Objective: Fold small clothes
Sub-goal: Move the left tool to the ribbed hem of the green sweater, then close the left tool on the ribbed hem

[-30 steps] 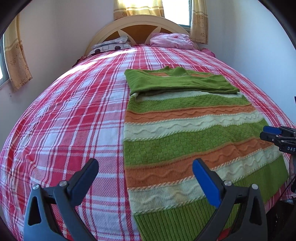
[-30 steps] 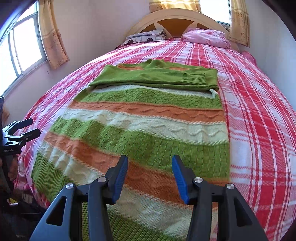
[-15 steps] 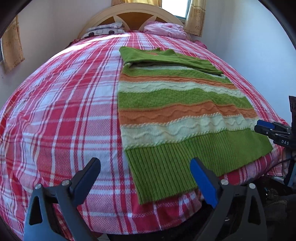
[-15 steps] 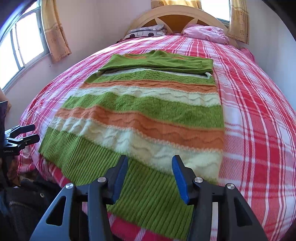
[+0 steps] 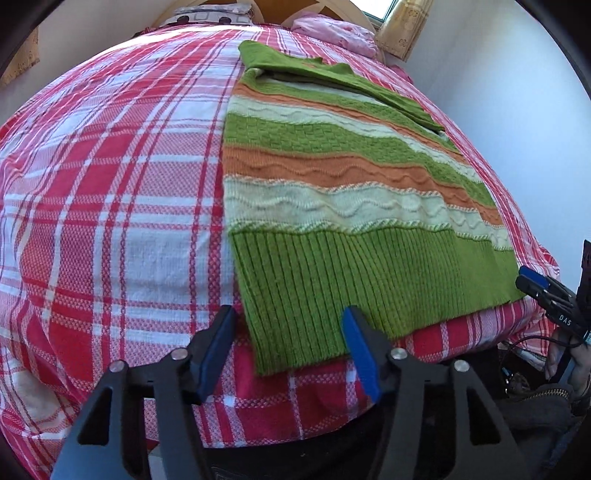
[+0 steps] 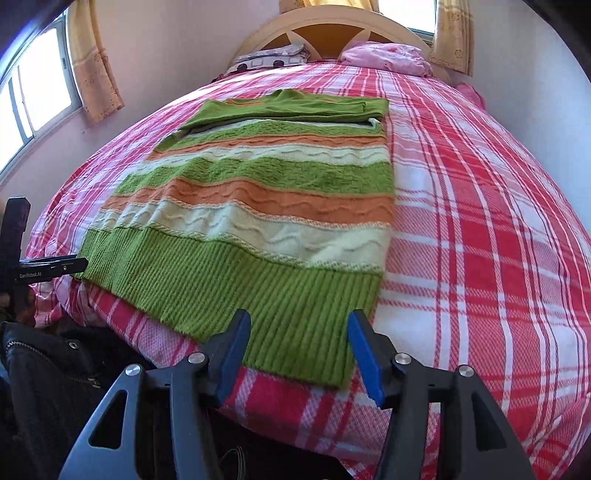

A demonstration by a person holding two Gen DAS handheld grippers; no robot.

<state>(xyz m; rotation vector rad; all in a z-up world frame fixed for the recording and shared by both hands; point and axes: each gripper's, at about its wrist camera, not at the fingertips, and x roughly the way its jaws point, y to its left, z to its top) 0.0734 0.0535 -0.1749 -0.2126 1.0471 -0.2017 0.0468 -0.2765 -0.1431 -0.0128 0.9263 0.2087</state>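
A striped green, orange and cream knit sweater point(image 5: 332, 177) lies flat on the bed, its sleeves folded across the far end and its ribbed green hem toward me. It also shows in the right wrist view point(image 6: 258, 206). My left gripper point(image 5: 288, 350) is open and empty, just above the hem's near left corner. My right gripper point(image 6: 299, 350) is open and empty, just above the hem's near right corner. Each gripper shows in the other's view: the right one point(image 5: 546, 295) at the far right and the left one point(image 6: 48, 266) at the far left.
The bed has a red and white plaid sheet point(image 5: 110, 184) and a wooden headboard point(image 6: 332, 33) with pillows point(image 6: 388, 55). Walls stand close on both sides, with a window point(image 6: 22, 96) and curtains. A dark bag or jacket point(image 6: 44, 362) lies below the bed's near edge.
Both grippers have pulled back toward the near edge of the bed and dropped lower. The sweater's hem now lies just in front of the fingers. The left gripper's jaws have narrowed a little.
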